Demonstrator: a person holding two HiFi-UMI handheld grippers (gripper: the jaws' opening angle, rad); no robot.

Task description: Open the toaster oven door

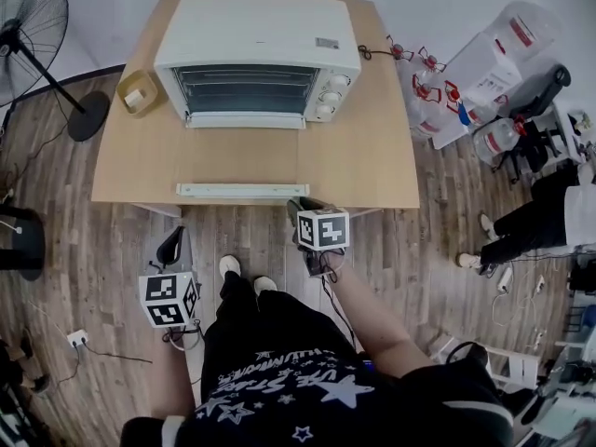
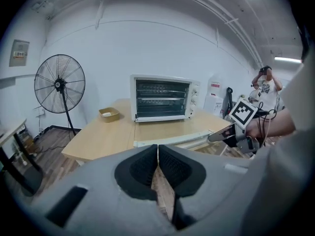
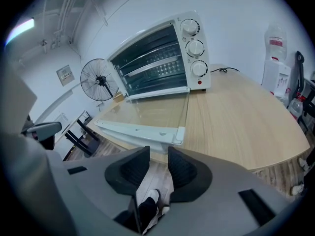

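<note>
One view, the right gripper view, shows the door pane (image 3: 147,113).

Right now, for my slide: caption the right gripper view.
Toaster oven door lies open; right gripper open, empty, near its handle.

Toaster oven (image 1: 256,28): glossy white-painted metal. Its door (image 3: 147,112): clear smooth glass w/ white frame. Table (image 1: 372,156): smooth pale wood, matt. Floor (image 1: 84,240): darker wood planks.

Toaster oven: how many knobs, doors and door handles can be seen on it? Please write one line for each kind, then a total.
knobs: 3
door: 1
handle: 1
Total: 5
</note>
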